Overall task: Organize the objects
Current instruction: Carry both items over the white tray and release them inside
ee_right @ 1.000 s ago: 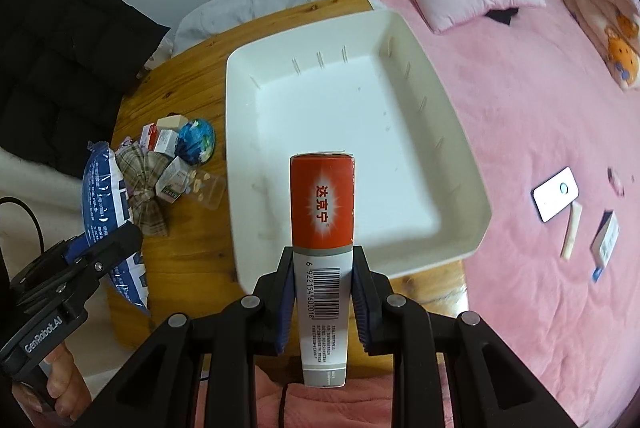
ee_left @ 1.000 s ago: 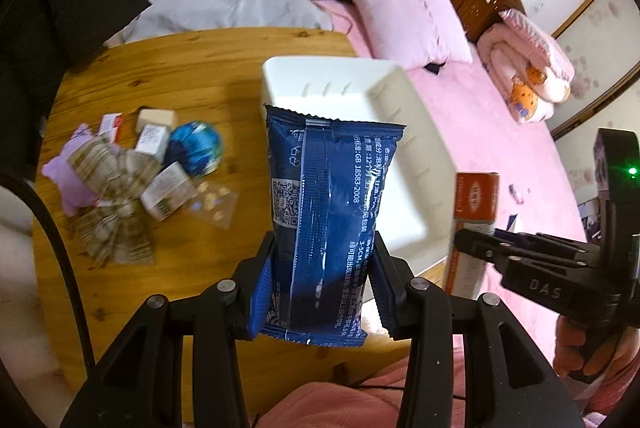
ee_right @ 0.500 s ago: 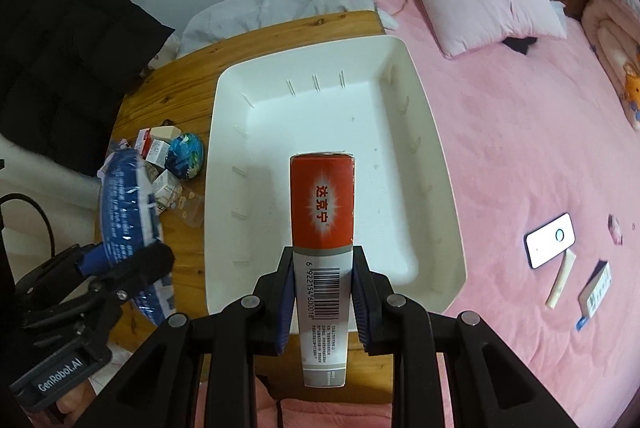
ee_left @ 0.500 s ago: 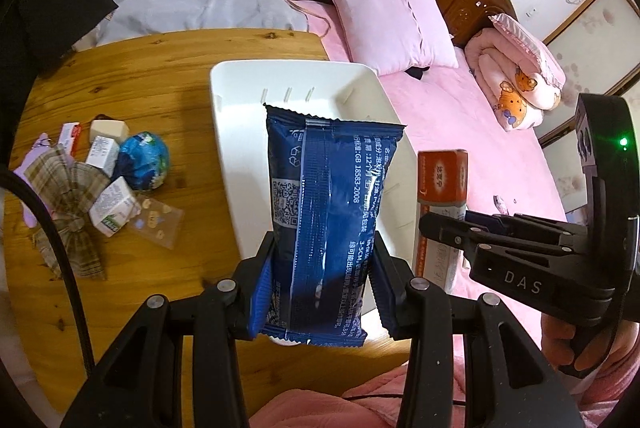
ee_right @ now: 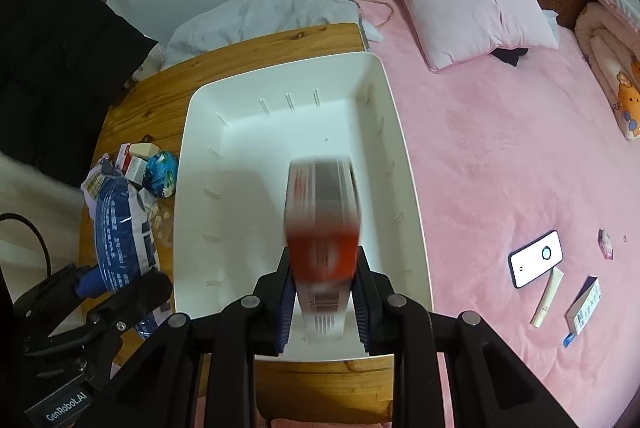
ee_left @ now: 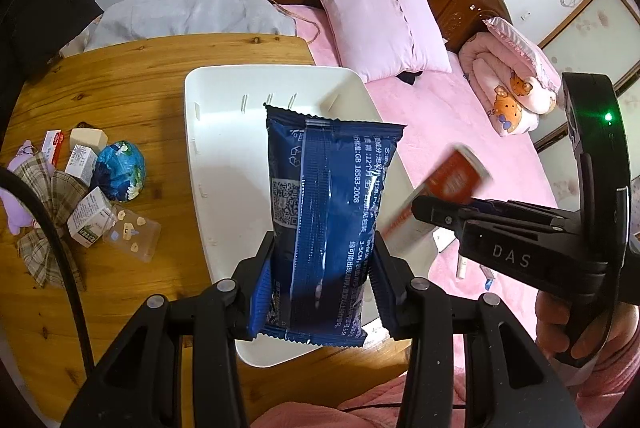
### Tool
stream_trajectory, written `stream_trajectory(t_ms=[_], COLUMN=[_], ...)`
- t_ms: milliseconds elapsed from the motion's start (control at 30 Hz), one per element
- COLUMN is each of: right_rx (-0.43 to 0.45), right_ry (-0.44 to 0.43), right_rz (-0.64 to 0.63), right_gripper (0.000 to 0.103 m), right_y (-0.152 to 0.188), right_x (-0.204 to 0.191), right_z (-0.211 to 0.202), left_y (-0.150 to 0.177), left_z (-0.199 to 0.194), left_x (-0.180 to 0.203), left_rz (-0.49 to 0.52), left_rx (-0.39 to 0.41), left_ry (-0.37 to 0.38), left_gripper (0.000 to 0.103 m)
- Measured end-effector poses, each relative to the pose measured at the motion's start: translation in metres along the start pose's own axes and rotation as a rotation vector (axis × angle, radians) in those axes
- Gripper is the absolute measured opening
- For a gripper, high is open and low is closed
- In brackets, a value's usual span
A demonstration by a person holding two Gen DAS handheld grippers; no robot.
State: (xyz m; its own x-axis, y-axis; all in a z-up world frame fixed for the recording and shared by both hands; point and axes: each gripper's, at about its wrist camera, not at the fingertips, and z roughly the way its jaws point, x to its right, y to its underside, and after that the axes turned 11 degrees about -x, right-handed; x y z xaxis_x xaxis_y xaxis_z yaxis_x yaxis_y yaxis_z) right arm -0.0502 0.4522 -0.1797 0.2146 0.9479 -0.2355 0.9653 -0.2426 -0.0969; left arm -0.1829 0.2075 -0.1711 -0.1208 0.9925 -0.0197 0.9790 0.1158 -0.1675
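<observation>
My left gripper (ee_left: 322,260) is shut on a dark blue snack packet (ee_left: 328,211), held upright above the near end of the white tray (ee_left: 216,131). My right gripper (ee_right: 322,280) holds the red and white box (ee_right: 322,224) between its jaws over the near end of the white tray (ee_right: 200,163). The box is motion-blurred and tipping between the jaws, so the grip is unclear. In the left wrist view the box (ee_left: 448,183) leans tilted over the tray's right rim. The tray holds nothing else.
A pile of small things lies on the wooden table (ee_left: 120,87) left of the tray: a blue ball (ee_left: 118,171), small boxes (ee_left: 86,218), a plaid bow (ee_left: 48,207). A pink bed (ee_right: 500,167) lies to the right, with a phone (ee_right: 536,264) on it.
Both grippers have moved in over the tray's near end. The red and white box, upright and sharp before, now blurs and tilts between the right jaws.
</observation>
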Motion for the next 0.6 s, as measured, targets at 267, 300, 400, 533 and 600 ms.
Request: stream_trajectory(t_ms=[267,300,400,533,600], right_rx=[0.007,0.01,0.019,0.037,0.05], right_ry=[-0.031,-0.034,-0.041,-0.049,-0.055], right_rz=[0.021,0.023,0.028,0.031,0.024], right_gripper=[0.027,0.028,0.038,0.046,0.051], right_y=[-0.004,-0.004,-0.003,0.0,0.002], right_x=[0.006,0.007,0.008,0.009,0.008], right_z=[0.0,-0.001,-0.002,-0.005,-0.007], left_y=[0.0,0.0,-0.001,-0.001,0.001], left_z=[-0.004,-0.005,-0.007,-0.011,-0.014], left_x=[0.0,0.0,0.0,0.0,-0.002], left_rz=[-0.008,-0.007,-0.005,-0.008,-0.015], left_rx=[0.017,0.02,0.028,0.048,0.07], left_ry=[-0.037,-0.041,-0.062,-0.102,-0.114], left_gripper=[0.052,0.058,0.062,0.063,0.063])
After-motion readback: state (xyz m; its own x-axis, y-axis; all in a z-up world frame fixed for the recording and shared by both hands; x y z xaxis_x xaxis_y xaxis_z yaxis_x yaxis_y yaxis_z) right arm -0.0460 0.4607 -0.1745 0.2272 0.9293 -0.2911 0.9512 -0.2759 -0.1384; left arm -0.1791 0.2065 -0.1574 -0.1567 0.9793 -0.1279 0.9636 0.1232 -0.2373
